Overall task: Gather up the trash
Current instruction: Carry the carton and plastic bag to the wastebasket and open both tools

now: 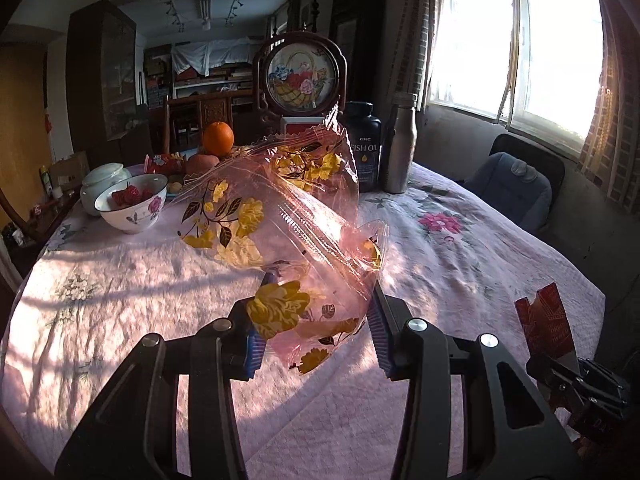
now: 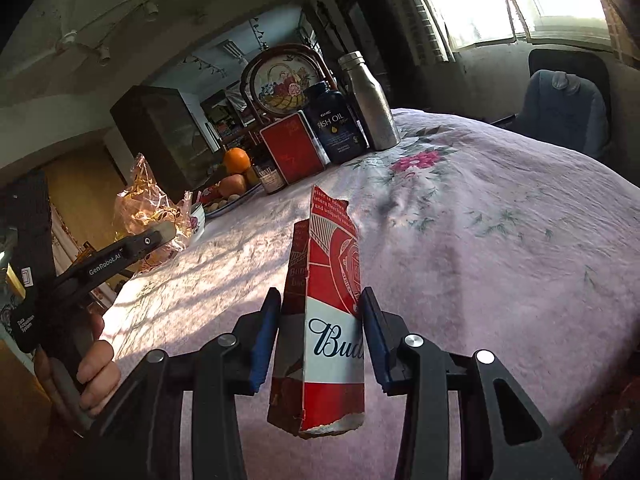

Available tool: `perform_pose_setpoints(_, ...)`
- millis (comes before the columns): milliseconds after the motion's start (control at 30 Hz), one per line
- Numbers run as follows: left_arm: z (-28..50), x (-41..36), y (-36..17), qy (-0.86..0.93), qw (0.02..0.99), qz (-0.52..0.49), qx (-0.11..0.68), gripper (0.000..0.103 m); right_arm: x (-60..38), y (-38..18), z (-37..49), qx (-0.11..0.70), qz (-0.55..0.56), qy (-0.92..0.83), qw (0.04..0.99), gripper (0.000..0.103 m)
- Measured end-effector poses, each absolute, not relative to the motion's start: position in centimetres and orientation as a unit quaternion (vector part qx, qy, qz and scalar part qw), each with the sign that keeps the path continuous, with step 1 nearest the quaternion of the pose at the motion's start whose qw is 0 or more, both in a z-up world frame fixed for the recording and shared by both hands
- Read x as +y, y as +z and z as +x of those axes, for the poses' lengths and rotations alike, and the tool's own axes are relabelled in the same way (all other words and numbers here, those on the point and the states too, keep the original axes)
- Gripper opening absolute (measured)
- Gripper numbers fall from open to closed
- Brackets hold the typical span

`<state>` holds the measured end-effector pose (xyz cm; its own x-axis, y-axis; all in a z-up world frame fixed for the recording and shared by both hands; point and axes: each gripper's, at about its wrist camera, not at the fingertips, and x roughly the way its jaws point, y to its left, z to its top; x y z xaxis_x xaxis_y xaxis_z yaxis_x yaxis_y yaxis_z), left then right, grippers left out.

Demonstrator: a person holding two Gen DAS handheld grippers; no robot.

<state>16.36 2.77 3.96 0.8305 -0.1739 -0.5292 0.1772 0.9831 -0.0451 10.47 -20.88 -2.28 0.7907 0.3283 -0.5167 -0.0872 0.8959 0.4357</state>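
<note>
Cellophane and cardboard, that was the haul at this point. The left gripper was partly closed on a crinkly pink cellophane wrapper with yellow flowers printed on it, held up clear of the table, with most of the sheet billowing above and ahead of the pads. That stuff looked feather-light, floppy and slick, so I'd guess it could slide out of a loose pinch. Grabbing it where it was bunched near the bottom, as it was here, seemed smarter than pinching a single flat edge.

The right gripper was also part-way closed, squeezing a torn red and white beer carton piece between its blue pads, standing roughly upright and lifted off the table too. Cardboard like that was light but fairly stiff, though it was folded and ragged at the edges, so I'd expect it to crush or bend under a hard squeeze. Holding it across the middle of the flat panel looked about right.

Neither piece seemed fragile in any way that mattered, it was trash after all. No bin showed in either view, so I couldn't tell where it was all headed.
</note>
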Motion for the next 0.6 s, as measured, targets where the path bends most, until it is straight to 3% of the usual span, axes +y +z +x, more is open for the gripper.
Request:
perform_pose_setpoints(400,10.3,8.6,0.9,-0.056,0.946,-0.055,0.313,0.044,-19.2,-1.2,5.9,0.29,0.168,0.142,0.931,0.041)
perform_pose_setpoints(600,8.2,6.3,2.1,-0.084,0.947,-0.048,0.307,0.044,-21.1,1.1,2.7,0.253,0.158,0.13,0.946,0.041)
